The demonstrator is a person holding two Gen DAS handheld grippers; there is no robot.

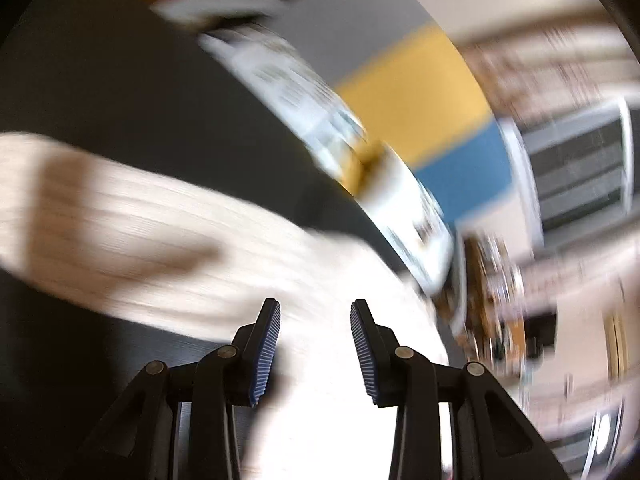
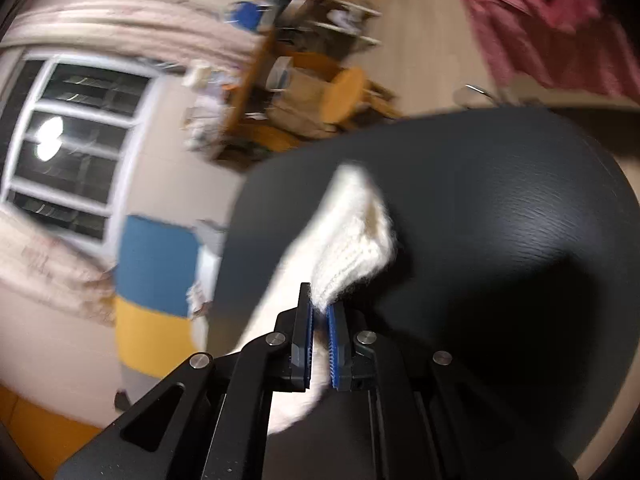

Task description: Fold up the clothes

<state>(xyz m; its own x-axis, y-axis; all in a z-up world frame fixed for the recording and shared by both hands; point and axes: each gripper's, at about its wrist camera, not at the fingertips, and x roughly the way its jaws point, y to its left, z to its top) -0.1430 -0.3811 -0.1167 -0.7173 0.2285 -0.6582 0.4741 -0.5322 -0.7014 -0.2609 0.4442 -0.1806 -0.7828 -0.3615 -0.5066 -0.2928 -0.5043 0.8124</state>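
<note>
Bkgd shelves (image 2: 304, 40) blurred — white knit (image 1: 160, 232) smeared, edge-cropped.

A dark, nearly black table (image 2: 500, 208) with a faint wood grain and a rounded edge carries the things. A cream-white knitted garment (image 1: 168, 236) lies spread across it, its ribbed cloth running from the left side toward the near edge. In the right wrist view one fuzzy end of the garment stands lifted off the dark top.
</note>
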